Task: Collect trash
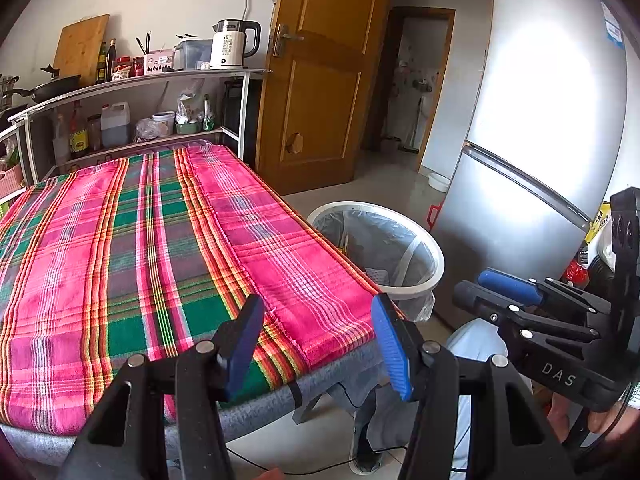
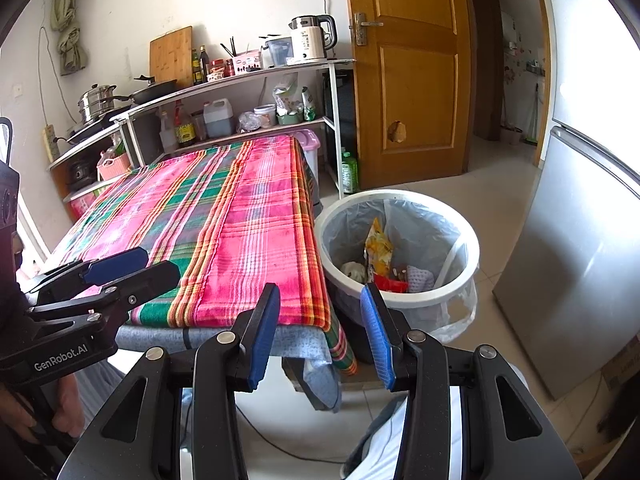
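A white trash bin [image 2: 472, 240] with a clear liner stands on the floor at the table's right side; it also shows in the left wrist view [image 1: 438, 256]. Inside lie a yellow wrapper [image 2: 378, 250], a red wrapper [image 2: 390, 283], crumpled white paper [image 2: 354, 270] and a pale cloth [image 2: 420, 278]. My left gripper [image 1: 318, 344] is open and empty above the table's near edge. My right gripper [image 2: 320, 334] is open and empty, near the table's front right corner, short of the bin. Each gripper shows in the other's view: the right one [image 1: 480, 292], the left one [image 2: 148, 266].
The table [image 1: 120, 240] carries a pink and green plaid cloth. A shelf rack [image 2: 240, 76] with a kettle, bottles and pans stands behind it. A wooden door [image 2: 408, 80] and a silver fridge [image 2: 580, 240] flank the tiled floor. A black cable [image 2: 280, 448] runs under the table.
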Motion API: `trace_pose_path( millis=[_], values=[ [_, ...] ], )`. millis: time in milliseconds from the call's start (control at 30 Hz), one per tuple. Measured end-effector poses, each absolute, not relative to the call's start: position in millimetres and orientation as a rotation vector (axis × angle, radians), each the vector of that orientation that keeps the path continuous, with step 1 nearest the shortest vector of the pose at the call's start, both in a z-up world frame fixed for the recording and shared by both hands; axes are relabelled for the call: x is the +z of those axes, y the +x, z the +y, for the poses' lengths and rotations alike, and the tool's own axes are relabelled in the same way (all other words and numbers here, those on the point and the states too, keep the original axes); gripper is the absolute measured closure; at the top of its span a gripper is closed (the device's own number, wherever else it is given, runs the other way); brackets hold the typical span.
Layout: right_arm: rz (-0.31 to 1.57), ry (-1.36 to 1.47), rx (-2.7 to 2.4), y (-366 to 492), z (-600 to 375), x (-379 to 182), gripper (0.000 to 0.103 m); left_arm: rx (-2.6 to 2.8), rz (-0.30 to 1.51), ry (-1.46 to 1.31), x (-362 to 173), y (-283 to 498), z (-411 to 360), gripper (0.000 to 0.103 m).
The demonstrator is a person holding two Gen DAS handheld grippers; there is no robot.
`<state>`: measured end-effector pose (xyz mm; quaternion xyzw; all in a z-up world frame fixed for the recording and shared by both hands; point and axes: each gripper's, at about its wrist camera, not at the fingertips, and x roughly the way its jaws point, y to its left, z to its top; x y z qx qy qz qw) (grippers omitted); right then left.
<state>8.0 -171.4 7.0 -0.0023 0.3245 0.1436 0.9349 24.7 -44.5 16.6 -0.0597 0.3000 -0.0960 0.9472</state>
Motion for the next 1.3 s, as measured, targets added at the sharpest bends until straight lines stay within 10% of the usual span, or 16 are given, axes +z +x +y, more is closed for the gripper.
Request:
trace_pose_path(
  millis=[1300],
  values=[
    [0.668,-0.01,0.297,9.0,-170.6,5.7,0.06,-0.195,0.613,-0.116,14.9,22.5,-44.4,0.045]
  ],
)
